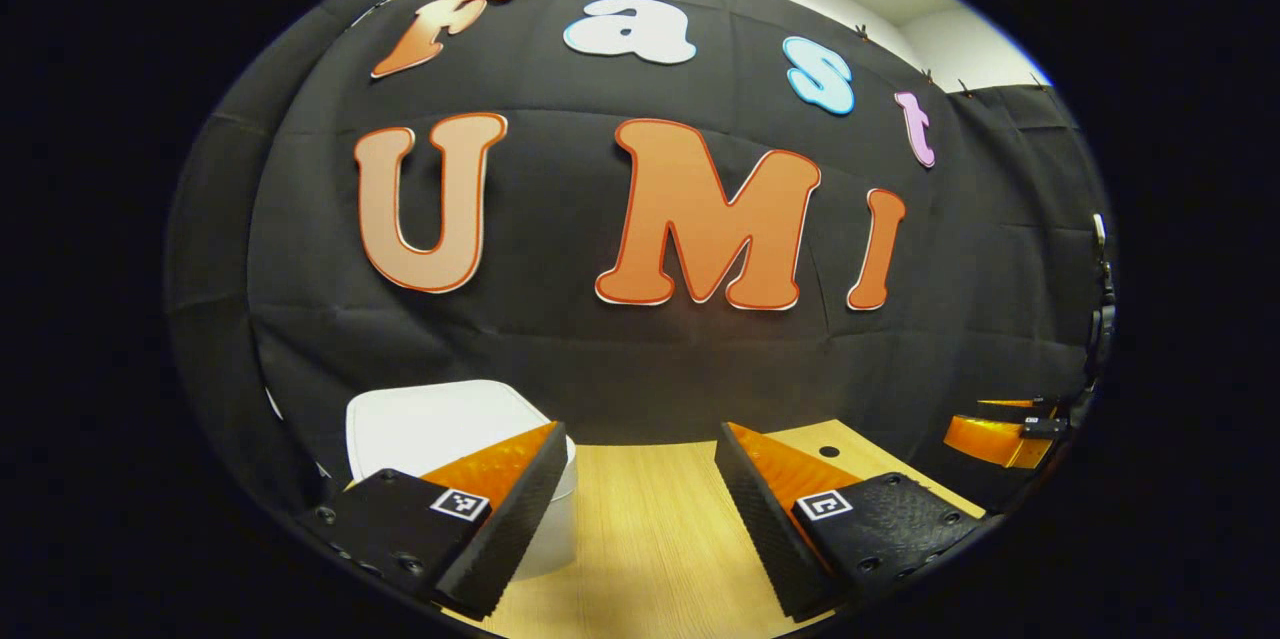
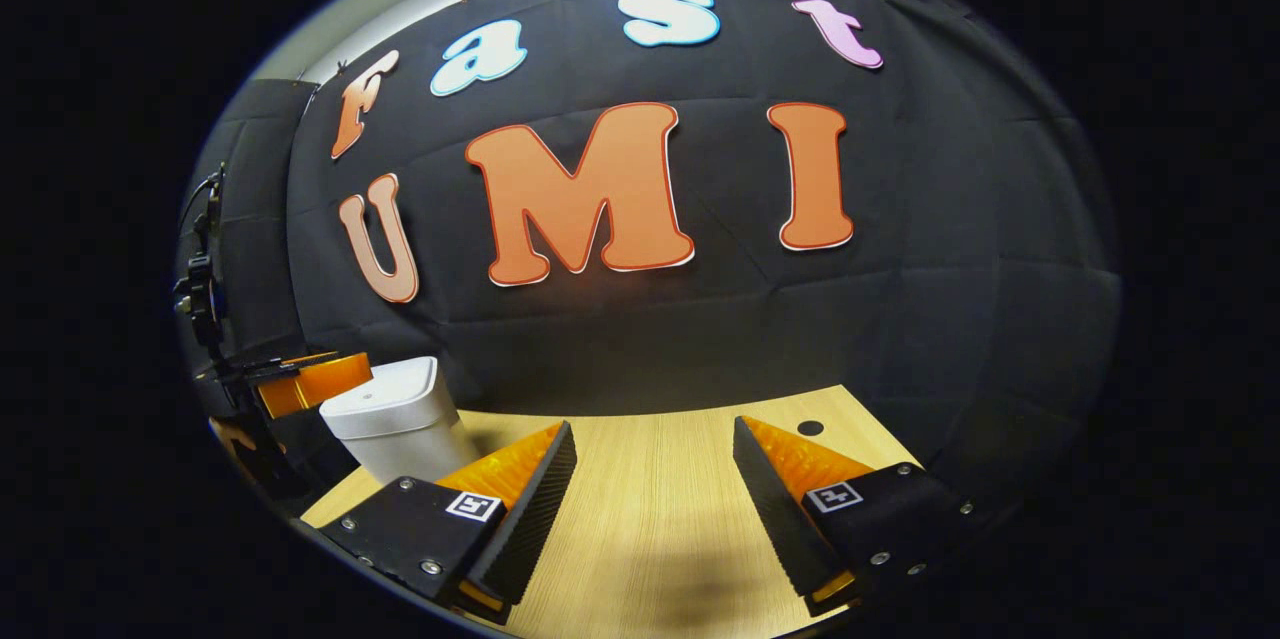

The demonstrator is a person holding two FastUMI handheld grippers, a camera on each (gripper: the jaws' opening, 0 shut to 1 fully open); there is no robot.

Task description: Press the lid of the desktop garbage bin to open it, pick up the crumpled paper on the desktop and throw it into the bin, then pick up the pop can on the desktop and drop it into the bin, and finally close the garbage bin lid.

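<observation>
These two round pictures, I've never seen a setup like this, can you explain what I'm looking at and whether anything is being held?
There is no robot here. A person holds a two-finger claw in each hand, and a small camera rides on each claw, looking forward along its fingers.

In the left gripper view, the left claw shows at the bottom, open, with nothing between its fingers. The right gripper view shows the right claw in the same way, also open and holding nothing.

Both claws hang over a wooden table. On it stands a white bin with its lid down. The same bin sits just behind the left claw's finger. At the left edge of the right gripper view, the other claw shows farther off, beside the bin.
</observation>
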